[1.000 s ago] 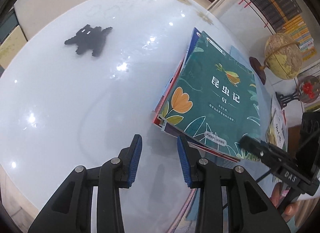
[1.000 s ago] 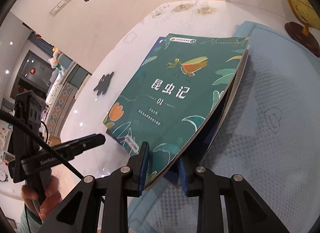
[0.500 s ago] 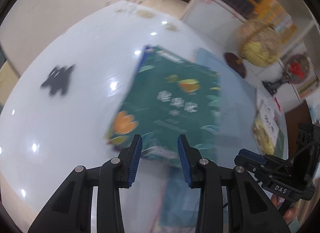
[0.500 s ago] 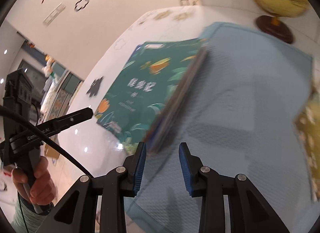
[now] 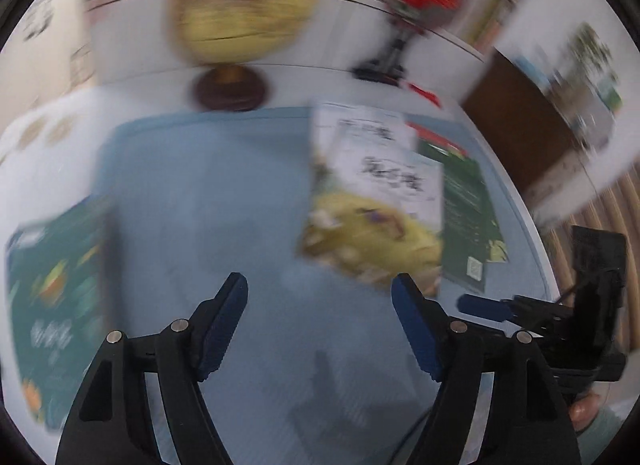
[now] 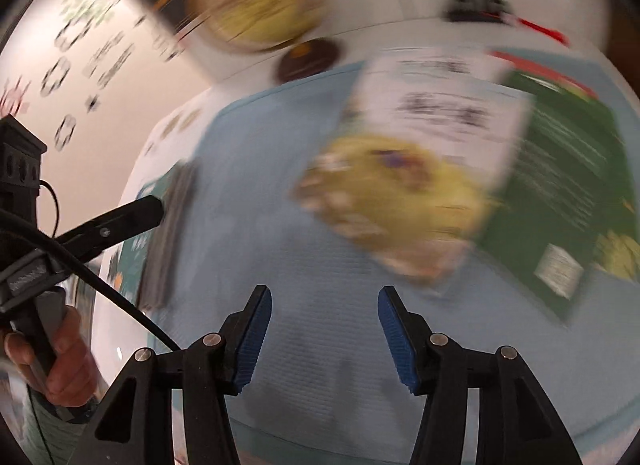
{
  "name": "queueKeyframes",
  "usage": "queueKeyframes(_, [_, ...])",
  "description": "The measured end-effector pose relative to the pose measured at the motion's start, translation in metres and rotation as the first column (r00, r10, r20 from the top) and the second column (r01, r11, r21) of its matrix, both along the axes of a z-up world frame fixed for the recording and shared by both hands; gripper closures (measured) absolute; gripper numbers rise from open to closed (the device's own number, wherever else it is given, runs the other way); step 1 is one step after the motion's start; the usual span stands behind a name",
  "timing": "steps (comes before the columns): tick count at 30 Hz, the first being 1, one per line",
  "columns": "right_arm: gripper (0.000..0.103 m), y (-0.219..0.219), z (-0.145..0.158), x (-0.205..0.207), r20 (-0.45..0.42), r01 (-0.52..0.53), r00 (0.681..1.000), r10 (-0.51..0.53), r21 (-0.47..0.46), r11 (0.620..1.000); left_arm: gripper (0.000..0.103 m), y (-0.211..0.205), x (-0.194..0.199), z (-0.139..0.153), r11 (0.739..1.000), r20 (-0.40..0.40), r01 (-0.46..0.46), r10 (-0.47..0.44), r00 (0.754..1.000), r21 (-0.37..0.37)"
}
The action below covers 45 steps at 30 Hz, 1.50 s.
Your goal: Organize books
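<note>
Both grippers being angled down over blue mat (image 5: 208, 193): left gripper (image 5: 320, 305) and right gripper (image 6: 324, 317) released, jaws just being opened, nothing between; yellow-white book (image 6: 404, 193) lying ahead-right.

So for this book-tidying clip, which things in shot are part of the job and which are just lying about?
Part of the job:
- teal book, left edge of the blue mat
- white and yellow book
- dark green book beneath it
- left gripper and right gripper, both open, nothing between the fingers

Lying about:
- globe
- red ornament on a black stand
</note>
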State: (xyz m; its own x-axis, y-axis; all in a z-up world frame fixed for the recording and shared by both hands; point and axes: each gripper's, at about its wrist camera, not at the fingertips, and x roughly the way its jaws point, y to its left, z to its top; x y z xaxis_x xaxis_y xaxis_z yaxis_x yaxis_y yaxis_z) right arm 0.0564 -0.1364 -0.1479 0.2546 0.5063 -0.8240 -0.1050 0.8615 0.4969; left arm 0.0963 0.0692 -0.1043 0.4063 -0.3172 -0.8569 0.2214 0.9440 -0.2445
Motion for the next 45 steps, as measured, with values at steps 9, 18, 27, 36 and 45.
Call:
queueKeyframes(9, [0.049, -0.093, -0.01, 0.016, -0.018, 0.128, 0.992, -0.128, -0.033, 0.991, 0.032, -0.049, 0.081, -0.058, 0.991, -0.089, -0.089, 0.098, 0.991, 0.105])
queueKeyframes(18, [0.066, -0.078, -0.05, 0.061, -0.09, 0.049, 0.995, -0.049, -0.002, 0.999, 0.031, -0.054, 0.094, -0.094, 0.986, -0.197, -0.148, 0.16, 0.967, 0.075])
queueKeyframes(27, [0.065, -0.095, -0.055, 0.073, -0.09, -0.013, 0.996, 0.008, -0.047, 0.999, 0.031, -0.097, 0.048, -0.09, 0.994, -0.247, -0.096, 0.082, 0.966, -0.046])
queueKeyframes(36, [0.065, -0.163, -0.061, 0.068, -0.133, -0.013, 0.991, 0.006, -0.053, 0.999, 0.048, -0.134, 0.023, -0.101, 0.993, -0.246, -0.092, 0.073, 0.967, -0.068])
queueKeyframes(45, [0.064, -0.142, -0.06, 0.046, -0.041, -0.117, 0.993, 0.112, -0.152, 0.981, 0.063, -0.103, 0.019, -0.061, 0.892, -0.197, -0.156, 0.078, 0.977, -0.423])
